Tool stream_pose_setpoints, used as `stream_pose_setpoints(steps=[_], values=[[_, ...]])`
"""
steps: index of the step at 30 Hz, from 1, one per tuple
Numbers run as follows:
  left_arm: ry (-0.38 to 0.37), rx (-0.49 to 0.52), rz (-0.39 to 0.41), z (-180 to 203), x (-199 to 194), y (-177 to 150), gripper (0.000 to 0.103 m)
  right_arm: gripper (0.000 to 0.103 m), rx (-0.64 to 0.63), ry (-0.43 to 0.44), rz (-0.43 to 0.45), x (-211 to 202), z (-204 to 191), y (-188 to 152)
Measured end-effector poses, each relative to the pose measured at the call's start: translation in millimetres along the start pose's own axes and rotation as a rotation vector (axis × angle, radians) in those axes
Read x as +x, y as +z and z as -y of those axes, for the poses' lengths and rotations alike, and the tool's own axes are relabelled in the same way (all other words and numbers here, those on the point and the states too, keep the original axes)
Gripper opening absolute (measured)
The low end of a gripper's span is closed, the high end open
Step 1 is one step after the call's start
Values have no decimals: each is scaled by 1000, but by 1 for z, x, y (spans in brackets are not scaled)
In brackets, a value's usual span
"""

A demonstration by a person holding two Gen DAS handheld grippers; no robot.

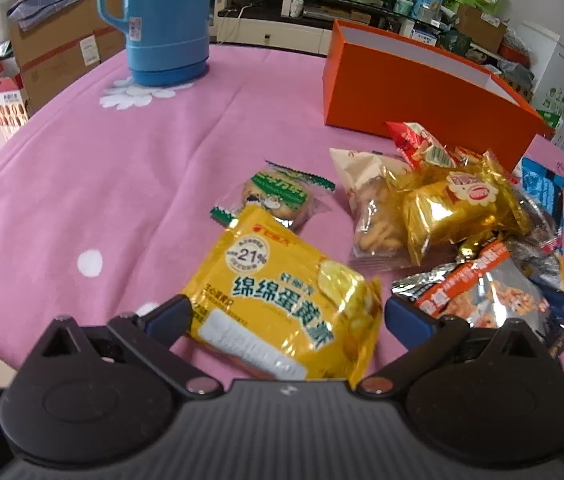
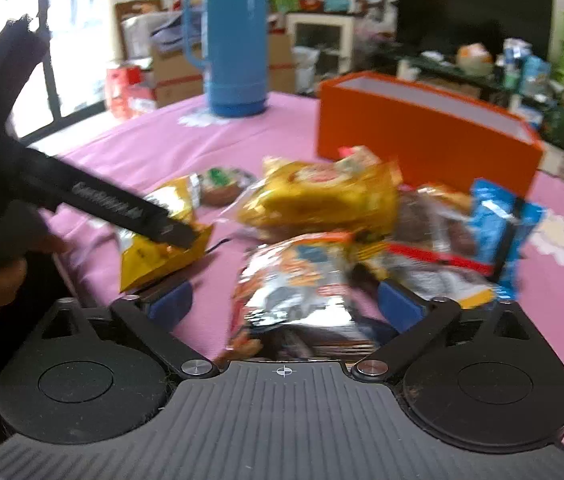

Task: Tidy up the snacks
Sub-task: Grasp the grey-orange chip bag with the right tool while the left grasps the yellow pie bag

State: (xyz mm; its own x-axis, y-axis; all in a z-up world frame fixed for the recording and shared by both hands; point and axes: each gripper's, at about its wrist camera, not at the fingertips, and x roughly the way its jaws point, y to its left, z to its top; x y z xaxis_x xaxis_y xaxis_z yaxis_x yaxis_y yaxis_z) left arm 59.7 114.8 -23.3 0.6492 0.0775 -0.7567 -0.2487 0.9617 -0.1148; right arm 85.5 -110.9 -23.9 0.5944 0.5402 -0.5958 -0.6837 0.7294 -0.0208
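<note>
A pile of snack packets lies on the pink tablecloth (image 1: 121, 168) in front of an open orange box (image 1: 414, 80). My left gripper (image 1: 286, 314) is open with its jaws either side of a yellow egg-cake packet (image 1: 282, 296). My right gripper (image 2: 286, 304) is open around a silver and orange snack bag (image 2: 294, 292); that bag also shows in the left wrist view (image 1: 482, 292). Beyond lie a gold packet (image 1: 458, 208), a green-labelled cookie (image 1: 277, 196), a clear biscuit bag (image 1: 370, 216) and a blue packet (image 2: 498, 224). The left gripper's black body (image 2: 101, 204) shows over the yellow packet (image 2: 161, 256).
A blue thermos jug (image 1: 165, 20) stands at the back of the table on a white flower print. The orange box (image 2: 426, 132) stands behind the pile. The table edge curves round on the left. Cardboard boxes, a TV stand and shelves fill the room behind.
</note>
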Motion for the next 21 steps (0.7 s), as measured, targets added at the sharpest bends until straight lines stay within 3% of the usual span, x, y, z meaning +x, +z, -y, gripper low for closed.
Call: stream_pose_setpoints(steps=[2, 4, 8, 10, 12, 15, 17, 19, 21], values=[[10, 35, 13, 2, 4, 3, 96, 74, 5, -10, -46, 11, -2, -3], [52, 72, 35, 2, 8, 10, 87, 59, 41, 13, -70, 18, 5, -4], [106, 59, 34, -9, 17, 26, 82, 58, 93, 36, -92, 29, 10, -4], [56, -5, 7, -18, 13, 24, 98, 64, 121, 47, -119, 35, 11, -2], [27, -37, 13, -22, 9, 19, 97, 72, 155, 69, -126, 39, 13, -1], [68, -25, 11, -20, 14, 16, 97, 76, 133, 59, -128, 44, 7, -2], [102, -9, 7, -18, 20, 14, 88, 76, 105, 42, -129, 46, 1, -2], [99, -1, 17, -18, 17, 14, 72, 63, 54, 6, -130, 45, -5, -3], [64, -16, 49, -24, 4, 15, 63, 52, 47, 7, -125, 39, -4, -4]])
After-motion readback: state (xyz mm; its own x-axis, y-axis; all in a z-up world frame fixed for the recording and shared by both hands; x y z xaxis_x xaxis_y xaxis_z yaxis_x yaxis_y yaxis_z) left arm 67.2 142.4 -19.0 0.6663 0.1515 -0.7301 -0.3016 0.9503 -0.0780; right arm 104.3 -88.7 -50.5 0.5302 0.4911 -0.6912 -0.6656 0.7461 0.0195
